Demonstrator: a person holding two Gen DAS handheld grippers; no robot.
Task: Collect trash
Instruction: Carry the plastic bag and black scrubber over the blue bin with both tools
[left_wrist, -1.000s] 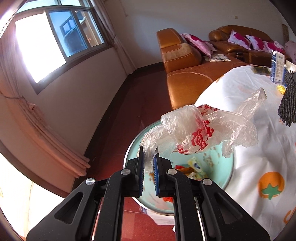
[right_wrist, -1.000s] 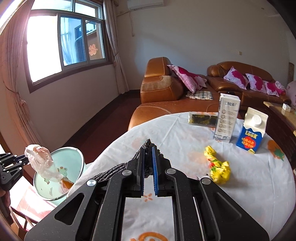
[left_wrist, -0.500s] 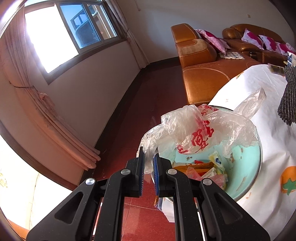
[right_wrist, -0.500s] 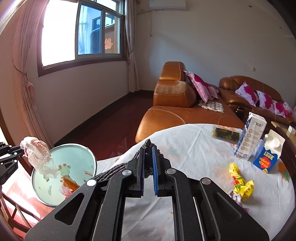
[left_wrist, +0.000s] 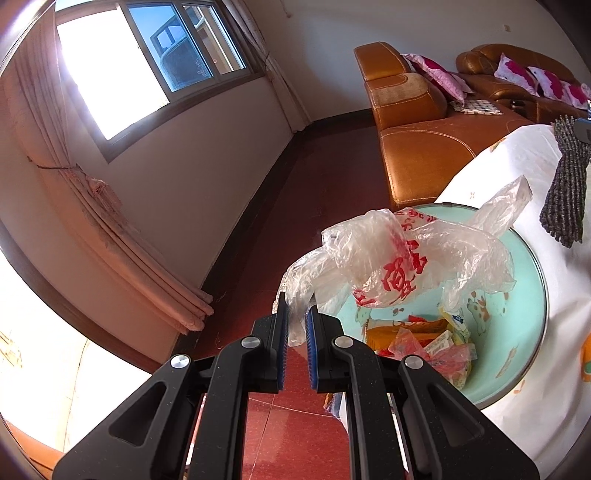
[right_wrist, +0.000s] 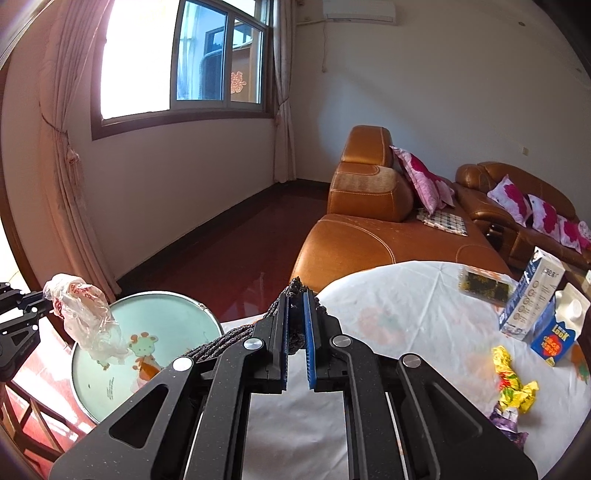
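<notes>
Hanging from the left tongs (left_wrist: 295, 317), plastic bag (left_wrist: 399, 266) apparently over basin (left_wrist: 517, 332).

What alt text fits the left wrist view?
The left hand-held gripper pinches a crumpled clear plastic bag with red print above a mint-green basin holding wrappers. Beside it are a white-clothed table and a dark cloth.

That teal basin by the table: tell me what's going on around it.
A person is clearing trash with two handheld grippers. The left gripper is shut on a crumpled clear plastic bag with red print, holding it over the round teal basin, which already holds wrappers. The right gripper is shut on a dark knitted cloth above the white tablecloth. A crumpled yellow wrapper lies uncollected.
</notes>
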